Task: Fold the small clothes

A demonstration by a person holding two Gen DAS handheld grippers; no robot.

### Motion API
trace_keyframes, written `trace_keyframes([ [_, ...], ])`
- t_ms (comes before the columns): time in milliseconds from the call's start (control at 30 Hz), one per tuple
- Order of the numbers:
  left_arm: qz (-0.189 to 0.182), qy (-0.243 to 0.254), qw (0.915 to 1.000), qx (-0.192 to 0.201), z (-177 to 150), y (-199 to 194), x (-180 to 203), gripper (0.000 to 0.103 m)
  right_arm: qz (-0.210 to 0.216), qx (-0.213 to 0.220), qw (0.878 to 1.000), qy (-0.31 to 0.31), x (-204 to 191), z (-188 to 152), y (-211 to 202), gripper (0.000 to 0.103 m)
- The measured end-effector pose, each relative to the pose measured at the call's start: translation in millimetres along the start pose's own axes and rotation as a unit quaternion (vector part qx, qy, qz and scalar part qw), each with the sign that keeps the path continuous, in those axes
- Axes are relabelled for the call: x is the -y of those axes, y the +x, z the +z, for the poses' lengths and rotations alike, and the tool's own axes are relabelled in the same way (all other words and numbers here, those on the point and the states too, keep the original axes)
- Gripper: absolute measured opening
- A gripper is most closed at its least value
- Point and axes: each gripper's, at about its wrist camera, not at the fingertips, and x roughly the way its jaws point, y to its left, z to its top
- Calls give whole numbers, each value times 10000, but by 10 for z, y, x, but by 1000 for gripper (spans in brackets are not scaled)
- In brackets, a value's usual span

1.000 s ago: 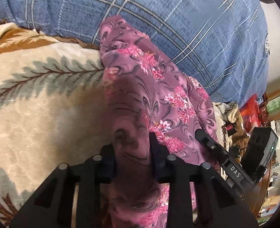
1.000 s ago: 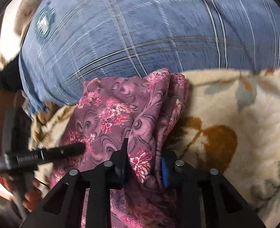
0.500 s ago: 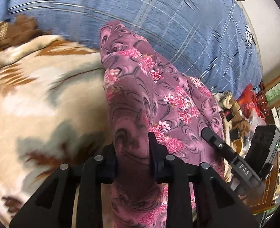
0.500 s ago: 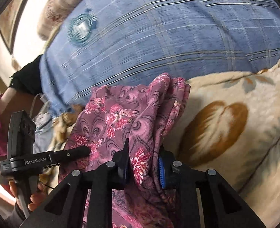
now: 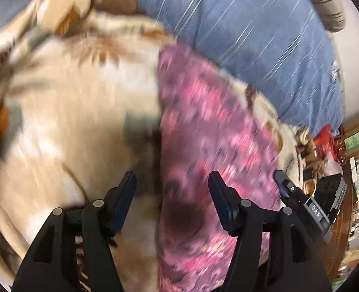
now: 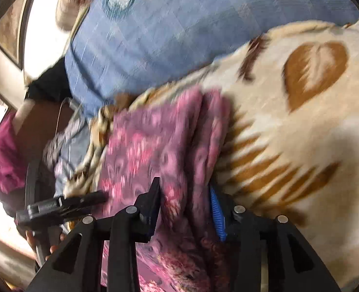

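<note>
A purple cloth with pink flowers (image 5: 203,126) lies in a long folded strip on the cream leaf-patterned blanket (image 5: 70,121). My left gripper (image 5: 173,187) is over the strip's near end. Its jaws are opening wide, the cloth's left edge runs between them, and the pads stand clear of it. In the right wrist view the same cloth (image 6: 160,141) bunches up between the fingers of my right gripper (image 6: 184,192). Those jaws are opening too, with fabric still filling the gap. Both views are blurred.
Blue plaid bedding (image 5: 240,36) rises behind the blanket (image 6: 289,146). The right gripper's body (image 5: 301,202) shows at the cloth's right side. The left gripper (image 6: 65,204) sits at its left, held by a hand (image 6: 55,243). Red clutter (image 5: 325,141) lies beyond the bed's edge.
Both grippers carried the cloth off the blue bedding onto the cream blanket. Both pairs of jaws have spread, the left much wider, and the left has let go of the cloth.
</note>
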Motion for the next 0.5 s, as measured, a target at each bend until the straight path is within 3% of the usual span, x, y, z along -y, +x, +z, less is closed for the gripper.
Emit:
trace_keyframes([
  [133, -9, 304, 9994, 135, 255, 125, 322, 68, 193, 110, 9995, 236, -4, 281, 151, 40],
  [200, 224, 555, 9982, 81, 357, 305, 476, 68, -7, -160, 9997, 185, -43, 378, 383, 36],
  [233, 382, 657, 9971, 76, 399, 364, 513, 69, -246, -393, 9988, 128, -64, 418, 534, 30],
  [267, 656, 789, 9946, 155, 472, 466, 582, 70, -284, -427, 9987, 55, -84, 446, 587, 4],
  [400, 1239, 828, 9888, 129, 588, 768, 360, 71, -291, 26, 9993, -234, -100, 487, 552, 5],
  [467, 1184, 564, 9911, -218, 638, 1045, 187, 89, -647, -219, 9975, -204, 52, 444, 724, 5],
  [500, 1146, 590, 9917, -10, 660, 1018, 200, 90, -601, -305, 9977, -124, 134, 419, 799, 3],
])
